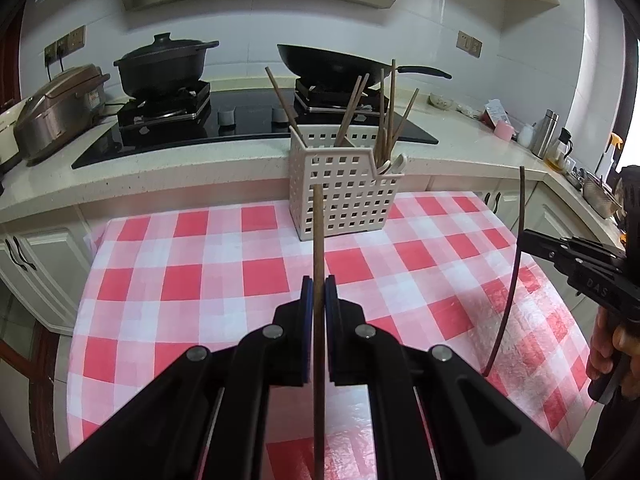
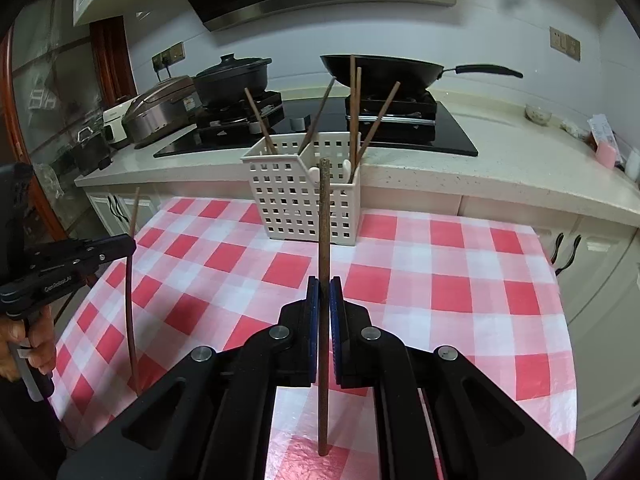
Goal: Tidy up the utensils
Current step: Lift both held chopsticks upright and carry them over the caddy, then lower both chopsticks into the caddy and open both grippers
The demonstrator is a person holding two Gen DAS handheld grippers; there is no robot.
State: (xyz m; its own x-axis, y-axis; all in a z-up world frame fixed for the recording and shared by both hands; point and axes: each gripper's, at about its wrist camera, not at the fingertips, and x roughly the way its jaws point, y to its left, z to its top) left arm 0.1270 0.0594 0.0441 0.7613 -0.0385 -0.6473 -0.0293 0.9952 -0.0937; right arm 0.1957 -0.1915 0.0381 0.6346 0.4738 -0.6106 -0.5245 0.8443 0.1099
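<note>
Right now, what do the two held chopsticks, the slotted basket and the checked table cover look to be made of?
Chopstick in the left gripper and chopstick in the right gripper: likely wood or bamboo, matte brown, faintly grainy.
Basket: probably moulded plastic, off-white, smooth, with a uniform grid of square holes.
Table cover: apparently thin plastic sheet, red and white checks, glossy crinkles near the front edge.

Basket [image 1: 344, 192] ahead; checked cloth [image 1: 180, 280] before it bare.

A red-and-white checked cloth [image 1: 224, 272] covers the counter. Behind it, a black hob [image 2: 452, 136] carries 2 pans: a lidded black pot [image 1: 164, 64] on the left burner and a black wok [image 2: 384, 70] on the right. A bronze rice cooker [image 1: 60, 108] stands left of the hob.
</note>
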